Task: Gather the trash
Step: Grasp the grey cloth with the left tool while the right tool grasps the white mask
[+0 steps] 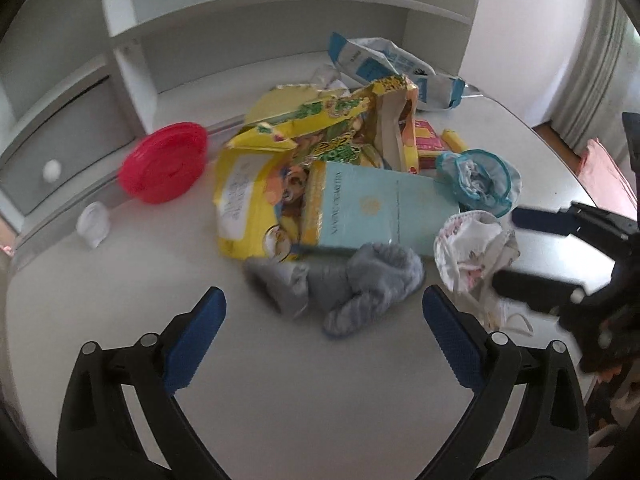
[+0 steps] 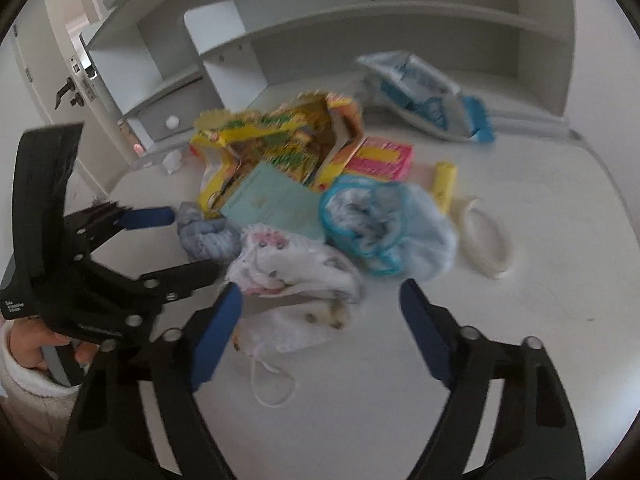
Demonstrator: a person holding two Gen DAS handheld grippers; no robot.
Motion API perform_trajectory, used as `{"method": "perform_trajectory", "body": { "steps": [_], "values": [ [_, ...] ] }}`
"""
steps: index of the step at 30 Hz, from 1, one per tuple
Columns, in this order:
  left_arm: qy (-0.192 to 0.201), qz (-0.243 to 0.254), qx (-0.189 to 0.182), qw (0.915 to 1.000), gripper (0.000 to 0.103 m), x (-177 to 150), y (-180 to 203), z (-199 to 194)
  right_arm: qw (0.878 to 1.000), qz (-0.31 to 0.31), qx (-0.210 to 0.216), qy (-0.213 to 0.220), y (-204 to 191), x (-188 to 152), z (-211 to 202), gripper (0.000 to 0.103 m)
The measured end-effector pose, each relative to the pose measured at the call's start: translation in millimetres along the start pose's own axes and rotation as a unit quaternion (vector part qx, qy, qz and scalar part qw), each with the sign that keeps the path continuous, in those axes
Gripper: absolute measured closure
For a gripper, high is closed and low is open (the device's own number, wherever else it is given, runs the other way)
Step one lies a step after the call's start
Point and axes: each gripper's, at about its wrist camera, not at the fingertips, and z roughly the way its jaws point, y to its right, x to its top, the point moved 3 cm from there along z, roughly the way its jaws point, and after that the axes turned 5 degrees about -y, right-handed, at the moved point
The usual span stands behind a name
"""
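Observation:
A pile of trash lies on the white desk (image 1: pixel 280 380). A torn yellow cereal box (image 1: pixel 304 140) (image 2: pixel 276 140), a light blue box (image 1: pixel 368 208) (image 2: pixel 276 200), a grey cloth bundle (image 1: pixel 352 284) (image 2: pixel 208 236), a white patterned face mask (image 1: pixel 472 248) (image 2: pixel 296 276) and a blue-edged mask (image 1: pixel 480 180) (image 2: pixel 384 224) lie together. My left gripper (image 1: pixel 324 312) is open and empty, just short of the grey bundle. My right gripper (image 2: pixel 320 300) is open and empty, with the white mask between its fingertips. Each gripper shows in the other's view (image 2: pixel 176 240) (image 1: pixel 508 248).
A red plastic lid (image 1: pixel 164 162) and a crumpled white tissue (image 1: pixel 94 224) lie at the left. A blue-white bag (image 1: pixel 392 68) (image 2: pixel 424 92), a pink box (image 2: pixel 380 158), a yellow tube (image 2: pixel 444 184) and a white loop (image 2: pixel 484 240) lie around. Shelves (image 1: pixel 256 12) stand behind.

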Motion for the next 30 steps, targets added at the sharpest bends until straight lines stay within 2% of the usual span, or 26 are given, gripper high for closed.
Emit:
{"method": "perform_trajectory", "body": {
  "steps": [3,5,6,7,9,16,22,26,30],
  "values": [
    [-0.003,0.014,-0.001,0.9999,0.025,4,6,11,1.0,-0.007,-0.011,-0.007,-5,-1,10,0.035],
    [0.003,0.029,0.012,0.9995,0.041,4,10,10,0.999,-0.016,-0.028,-0.002,-8,0,12,0.056],
    [0.007,0.029,0.01,0.9995,0.062,4,10,9,0.999,-0.017,-0.031,-0.002,-9,0,13,0.061],
    [0.01,0.023,-0.002,0.9997,0.068,4,10,6,1.0,-0.016,-0.024,-0.004,-10,-1,13,0.07],
    [0.021,0.014,-0.009,0.9996,0.069,2,9,-2,1.0,-0.016,-0.01,-0.002,-13,-2,11,0.073],
    [0.05,0.002,-0.007,0.9987,0.069,-8,14,-35,0.998,-0.029,-0.027,0.058,-17,1,-32,0.074],
    [0.047,-0.001,-0.002,0.9989,0.069,-19,20,-47,0.999,-0.005,-0.027,0.041,-2,-20,-27,0.074],
    [0.07,0.022,-0.014,0.9972,0.069,-8,48,-65,0.996,0.014,-0.033,0.078,17,-28,-64,0.074],
    [0.095,0.077,-0.045,0.9915,0.069,9,105,-80,0.988,0.053,-0.067,0.132,57,-41,-119,0.074]
  ]
}}
